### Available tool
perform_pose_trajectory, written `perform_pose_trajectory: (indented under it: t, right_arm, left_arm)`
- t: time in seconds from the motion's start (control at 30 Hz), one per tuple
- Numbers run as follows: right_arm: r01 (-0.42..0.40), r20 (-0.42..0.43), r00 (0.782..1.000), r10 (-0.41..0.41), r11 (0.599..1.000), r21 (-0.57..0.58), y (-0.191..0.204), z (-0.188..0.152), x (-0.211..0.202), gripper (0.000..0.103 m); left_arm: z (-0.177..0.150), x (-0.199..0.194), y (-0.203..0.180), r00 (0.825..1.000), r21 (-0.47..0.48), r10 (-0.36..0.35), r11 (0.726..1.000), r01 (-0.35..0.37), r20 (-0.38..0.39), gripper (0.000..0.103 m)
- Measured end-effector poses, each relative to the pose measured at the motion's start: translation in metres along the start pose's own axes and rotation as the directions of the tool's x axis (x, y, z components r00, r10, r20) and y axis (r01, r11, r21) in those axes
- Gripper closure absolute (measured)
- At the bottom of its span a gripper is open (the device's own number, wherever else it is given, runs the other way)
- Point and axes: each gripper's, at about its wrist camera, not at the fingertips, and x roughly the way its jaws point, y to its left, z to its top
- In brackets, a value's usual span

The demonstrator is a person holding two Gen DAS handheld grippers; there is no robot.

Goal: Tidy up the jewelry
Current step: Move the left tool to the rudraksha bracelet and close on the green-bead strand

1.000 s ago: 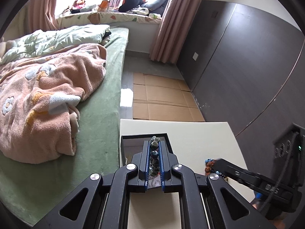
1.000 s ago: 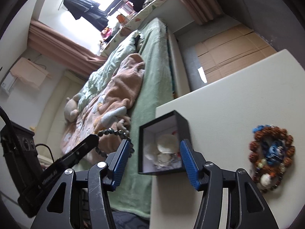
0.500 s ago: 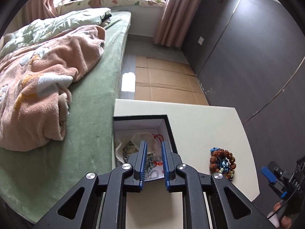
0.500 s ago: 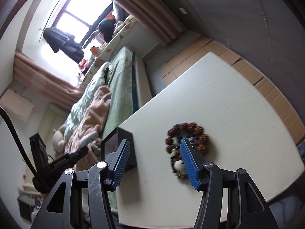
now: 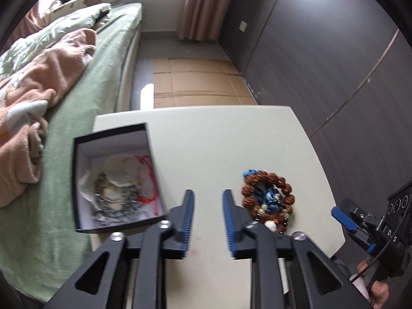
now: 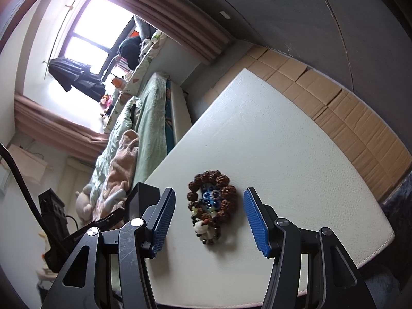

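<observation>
A black jewelry box (image 5: pixel 113 180) with a white lining sits at the left edge of the white table (image 5: pixel 206 139); it holds beaded bracelets and a red cord. A pile of brown and blue bead bracelets (image 5: pixel 267 200) lies on the table to its right. My left gripper (image 5: pixel 206 216) is open and empty, between the box and the pile. My right gripper (image 6: pixel 208 219) is open and empty, its jaws either side of the bracelet pile (image 6: pixel 211 206). The box corner (image 6: pixel 141 200) shows behind its left finger.
A bed with a green sheet (image 5: pixel 85 118) and a pink blanket (image 5: pixel 33 87) runs along the table's left side. Flattened cardboard (image 5: pixel 200 82) covers the floor beyond the table. A dark wall panel (image 5: pixel 322 51) stands to the right.
My left gripper let the dark bead bracelet go into the box, opened, and moved right. My right gripper swung from the box to the bracelet pile and now frames it.
</observation>
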Motion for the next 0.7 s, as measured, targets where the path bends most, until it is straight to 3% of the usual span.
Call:
perform_pose_trajectory:
  t: [0.03, 0.07, 0.4, 0.57, 0.7]
  right_arm:
    - [0.0, -0.004, 1.0, 0.0, 1.0, 0.005, -0.004, 0.0, 0.001, 0.047]
    - [0.0, -0.008, 1.0, 0.0, 1.0, 0.011, -0.007, 0.0, 0.001, 0.047]
    - [-0.009, -0.02, 1.0, 0.01, 0.999, 0.037, -0.026, 0.001, 0.0, 0.047]
    - [-0.002, -0.015, 1.0, 0.003, 0.999, 0.05, -0.031, 0.001, 0.0, 0.047]
    - [-0.001, -0.008, 1.0, 0.002, 0.998, 0.065, -0.037, 0.003, -0.003, 0.047]
  left_arm:
    - [-0.002, 0.004, -0.008, 1.0, 0.009, -0.007, 1.0, 0.007, -0.006, 0.055]
    - [-0.004, 0.006, -0.012, 1.0, 0.014, -0.011, 1.0, 0.011, -0.005, 0.053]
    - [-0.017, 0.039, -0.054, 0.998, 0.062, -0.014, 0.998, 0.018, -0.068, 0.053]
    - [-0.024, 0.055, -0.074, 0.995, 0.095, -0.015, 0.995, 0.024, -0.101, 0.037]
    - [-0.029, 0.068, -0.083, 0.994, 0.118, 0.022, 0.993, -0.009, -0.105, 0.037]
